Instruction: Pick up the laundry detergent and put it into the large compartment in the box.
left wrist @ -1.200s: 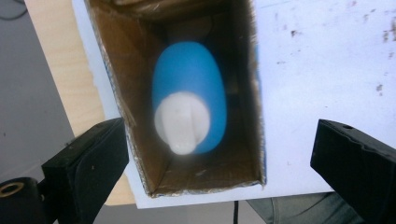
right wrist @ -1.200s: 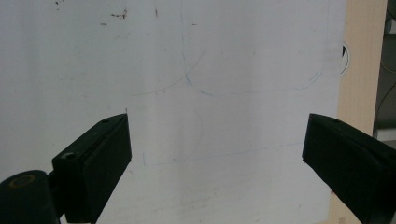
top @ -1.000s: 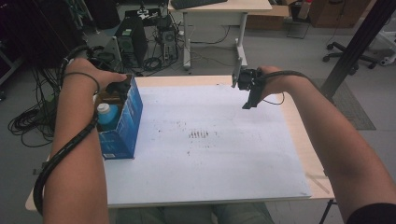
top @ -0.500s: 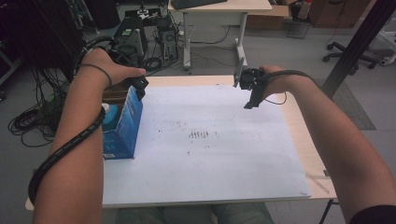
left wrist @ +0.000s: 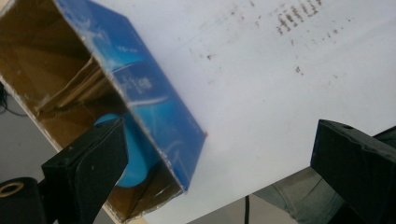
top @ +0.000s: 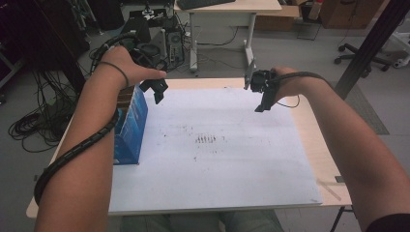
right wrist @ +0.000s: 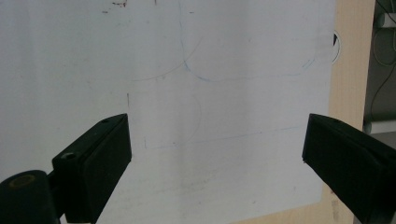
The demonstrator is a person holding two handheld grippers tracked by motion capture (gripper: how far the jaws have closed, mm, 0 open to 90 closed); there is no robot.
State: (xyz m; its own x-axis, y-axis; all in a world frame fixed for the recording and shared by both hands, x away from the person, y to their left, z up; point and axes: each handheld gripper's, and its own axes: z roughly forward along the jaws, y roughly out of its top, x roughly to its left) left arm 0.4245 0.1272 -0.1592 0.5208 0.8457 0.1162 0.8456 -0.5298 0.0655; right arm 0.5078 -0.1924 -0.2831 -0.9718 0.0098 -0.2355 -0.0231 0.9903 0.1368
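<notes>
Since a second ago we have lifted our left gripper (top: 157, 89) up out of the open-topped blue cardboard box (top: 130, 126) and carried it toward the far left corner of the desk (top: 329, 164); it now hangs just above the box's far end, its jaws spread wide and holding nothing. Our right gripper (top: 263, 94) has barely shifted near the far edge, right of the middle, and its jaws also stand wide apart and empty.

From the high view the box stands on the white paper sheet (top: 217, 159) along the left edge of the desk, but our left forearm (top: 82, 154) crosses over it and covers its opening. The left gripper view looks straight down into that box (left wrist: 154, 112): brown cardboard inside, and a rounded light blue object (left wrist: 137, 156) lying at the bottom, partly behind the gripper's own left jaw, so we cannot make out what it is. Dark smudges (left wrist: 299, 16) mark the paper beyond.

The right gripper view gives us faint blue pen curves (right wrist: 210, 74) on the sheet, too pale to find from above, and a strip of bare wood (right wrist: 348, 116) along the desk's edge.

Past the far edge stand a second white table (top: 227, 9), computer cases (top: 167, 38) and tangled cables (top: 34, 125) on the floor.
</notes>
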